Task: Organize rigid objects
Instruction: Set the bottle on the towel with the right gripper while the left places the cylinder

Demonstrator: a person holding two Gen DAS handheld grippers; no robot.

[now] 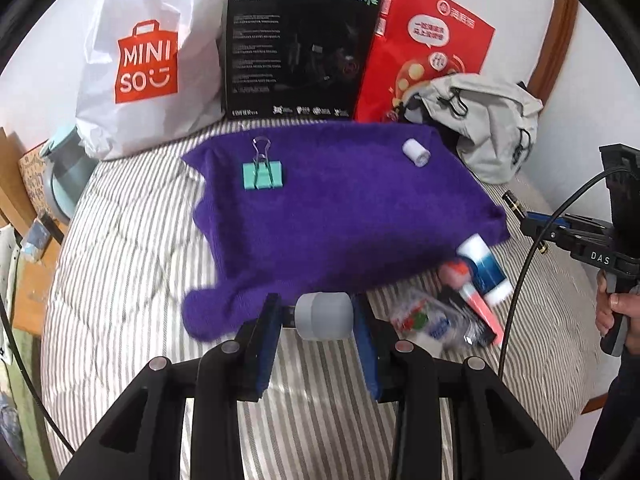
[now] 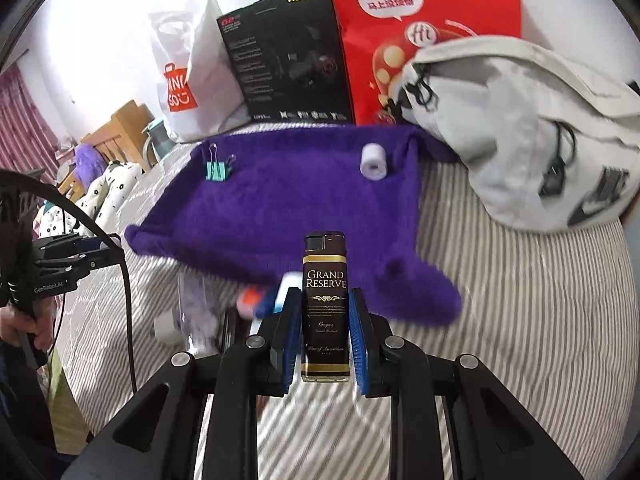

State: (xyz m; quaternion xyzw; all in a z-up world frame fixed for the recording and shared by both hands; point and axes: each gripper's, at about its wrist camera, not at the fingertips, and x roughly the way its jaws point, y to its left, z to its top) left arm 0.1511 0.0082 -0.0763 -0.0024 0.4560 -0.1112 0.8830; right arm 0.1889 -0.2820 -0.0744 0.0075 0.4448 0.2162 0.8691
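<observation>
Two grippers hold things over the purple towel's [image 1: 340,208] near edge: the left gripper [image 1: 316,316] clamps a grey cap [image 1: 324,315], the right gripper [image 2: 325,312] a Grand Reserve lighter [image 2: 325,304] (upright). A green binder clip [image 1: 263,174] and white roll [image 1: 416,153] lie at the towel's far corners.

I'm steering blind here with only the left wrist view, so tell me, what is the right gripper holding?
Observer: The right gripper is shut on a dark lighter printed "Grand Reserve".
Operator: Upright or sideways?
Observer: It stands lengthwise between the blue pads, its black cap pointing forward toward the purple towel.
Operator: What's printed on that grey backpack?
Observer: The grey backpack shows a dark swoosh logo near its lower right.
</observation>
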